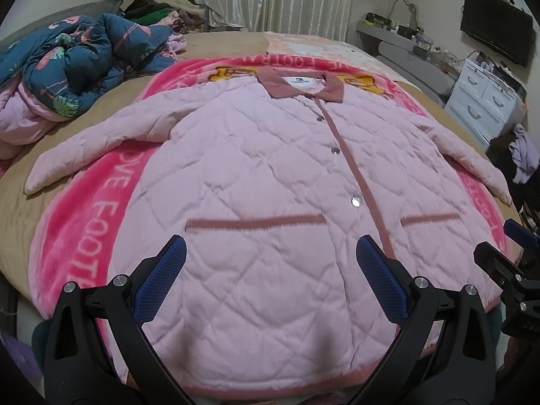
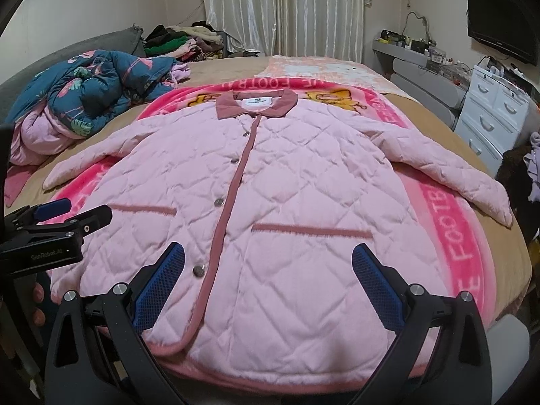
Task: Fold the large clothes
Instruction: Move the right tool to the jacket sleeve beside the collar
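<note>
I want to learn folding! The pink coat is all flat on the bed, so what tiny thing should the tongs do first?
Probably reach the left tongs to the left sleeve and pinch its cuff. The pink quilted coat lies flat and buttoned, both sleeves spread out sideways, and both tongs are open above its hem, holding nothing. Sleeves usually fold in first.

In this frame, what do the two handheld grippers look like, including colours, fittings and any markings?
Both are matching black plastic tools. The left gripper and right gripper each have two curved black arms with round silver bolts, ending in blue mesh-textured pads. The right wrist view shows white lettering on the left gripper's body, too blurred to read with confidence. No cables or sleeves are visible.
</note>
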